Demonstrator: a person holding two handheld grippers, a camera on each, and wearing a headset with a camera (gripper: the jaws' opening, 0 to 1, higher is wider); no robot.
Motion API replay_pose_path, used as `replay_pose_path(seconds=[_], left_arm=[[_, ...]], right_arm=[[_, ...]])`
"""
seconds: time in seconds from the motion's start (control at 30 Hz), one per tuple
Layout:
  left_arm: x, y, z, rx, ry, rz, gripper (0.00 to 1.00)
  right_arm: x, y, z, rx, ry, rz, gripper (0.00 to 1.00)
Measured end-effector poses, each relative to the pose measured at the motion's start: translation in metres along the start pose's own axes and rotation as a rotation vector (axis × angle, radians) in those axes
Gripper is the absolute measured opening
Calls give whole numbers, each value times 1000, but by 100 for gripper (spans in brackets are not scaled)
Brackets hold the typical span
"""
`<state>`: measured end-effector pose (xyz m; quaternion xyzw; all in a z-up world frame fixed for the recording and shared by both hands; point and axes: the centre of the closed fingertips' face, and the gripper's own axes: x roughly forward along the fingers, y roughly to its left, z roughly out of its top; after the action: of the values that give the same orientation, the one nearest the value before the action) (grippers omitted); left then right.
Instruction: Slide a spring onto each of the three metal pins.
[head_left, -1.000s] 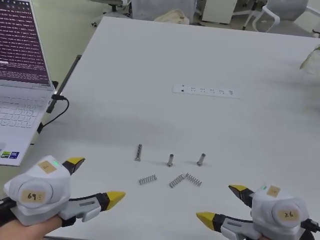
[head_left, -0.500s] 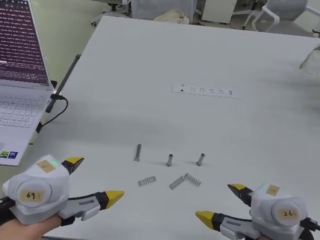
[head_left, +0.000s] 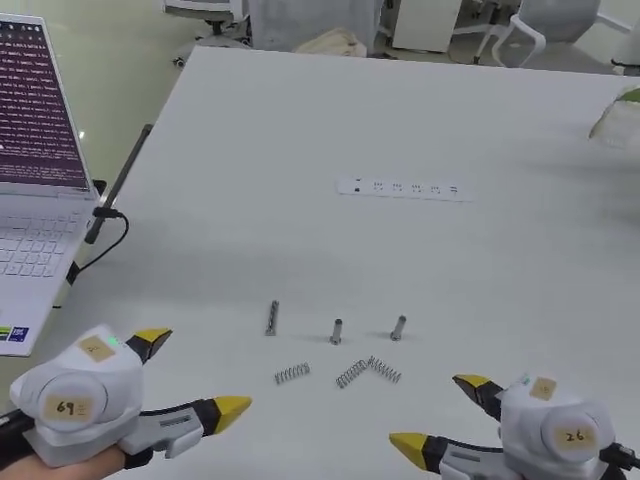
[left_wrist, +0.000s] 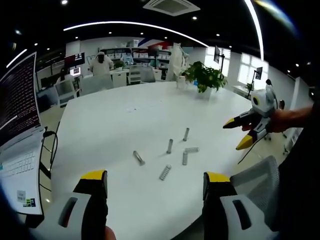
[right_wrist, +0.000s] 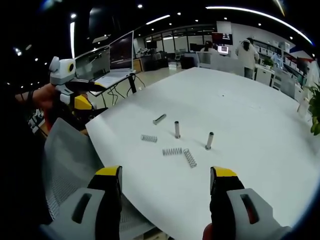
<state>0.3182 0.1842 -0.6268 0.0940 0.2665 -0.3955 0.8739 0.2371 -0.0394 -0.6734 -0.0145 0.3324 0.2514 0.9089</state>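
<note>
Three metal pins are on the white table (head_left: 400, 110): the left pin (head_left: 272, 317) lies on its side, the middle pin (head_left: 337, 331) and the right pin (head_left: 398, 328) stand upright. Just in front of them lie three springs: one alone (head_left: 292, 374), and two (head_left: 351, 373) (head_left: 386, 371) meeting in a V. My left gripper (head_left: 192, 371) hovers open at the near left edge of the table. Near the front right, my right gripper (head_left: 440, 412) is open too. Both hold nothing and stay short of the springs (right_wrist: 172, 151).
An open laptop (head_left: 30, 190) sits at the left with a black cable (head_left: 105, 225) running from it. A white power strip (head_left: 404, 189) lies beyond the pins. Office chairs and desks stand past the table's far edge.
The head camera has tilted, so the whole scene sits a little lower in view. Pins, springs and both grippers keep their places.
</note>
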Motion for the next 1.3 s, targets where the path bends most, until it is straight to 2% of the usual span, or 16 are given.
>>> replay_pose_path(seconds=[0.33,0.53,0.67,0.83,1.3], left_arm=[[16,-2,4,26,25,-44,75],[28,7,11,39,29,-56,74],[37,11,10,63,51,-69,74],[47,17,12,73,59,-82,74],[74,29,13,53,68,-98,72]], right_arm=[[-1,-6,-4,19,5,-12,70],[2,-7,-1,26,3,-16,70],[3,-7,0,25,7,-14,70],[5,-10,0,28,11,-18,70],[10,-8,-1,27,23,-17,70]])
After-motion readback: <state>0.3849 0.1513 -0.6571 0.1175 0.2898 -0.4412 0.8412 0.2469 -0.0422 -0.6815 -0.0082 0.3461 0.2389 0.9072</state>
